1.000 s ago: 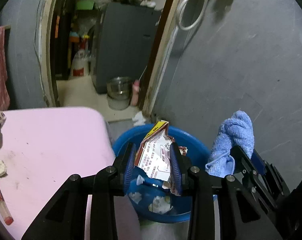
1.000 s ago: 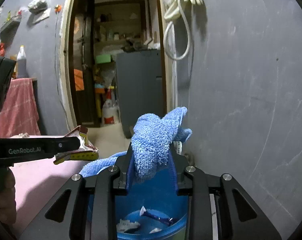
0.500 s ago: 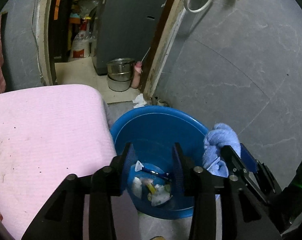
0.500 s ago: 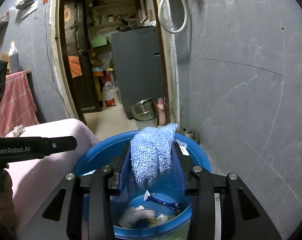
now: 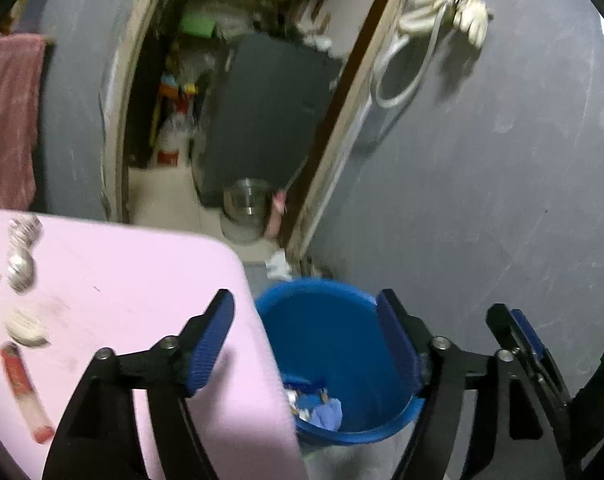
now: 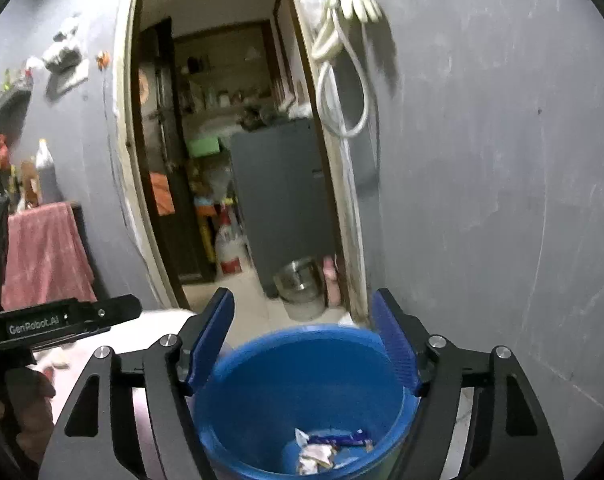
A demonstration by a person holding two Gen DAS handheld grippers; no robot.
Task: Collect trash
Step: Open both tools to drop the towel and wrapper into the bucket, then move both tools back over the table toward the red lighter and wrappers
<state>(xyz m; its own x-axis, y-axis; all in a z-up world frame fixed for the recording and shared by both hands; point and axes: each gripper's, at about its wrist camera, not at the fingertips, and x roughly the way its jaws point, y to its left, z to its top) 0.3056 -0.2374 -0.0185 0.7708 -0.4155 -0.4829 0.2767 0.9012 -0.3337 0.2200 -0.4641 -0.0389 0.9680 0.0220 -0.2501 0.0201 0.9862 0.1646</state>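
1. Bin first: one blue bucket (image 5: 334, 344) on the floor against the grey wall (image 5: 482, 180), tucked just beside the right-hand corner of the pink table (image 5: 113, 280). Wrappers and a scrap of blue cloth (image 5: 326, 414) lie at its bottom.
2. Left gripper (image 5: 304, 344): jaws spread wide, nothing between them. It hangs above the table corner and the bucket's near rim.
3. Right gripper (image 6: 304, 344): jaws also spread wide and empty, straight above the bucket (image 6: 302, 380) mouth, looking down on the scraps inside.
4. Trash not yet collected sits on the table, well to the left of the left gripper's jaws. Count, as far as the motion blur allows: one red stick-shaped item (image 5: 23, 392), one pale round lid-like piece (image 5: 25, 322), one crumpled silvery wrapper (image 5: 21, 252), and something only partly in frame at the far left edge, which I cannot identify.
5. Key relation: the red stick lies with its long axis running away from the viewer, roughly in line with the left gripper's fingers, so the jaws would close across its narrow width.
6. Left hand is clearly nearer the table trash; the right is on the bucket side, well apart from it. My guess is the left goes next.
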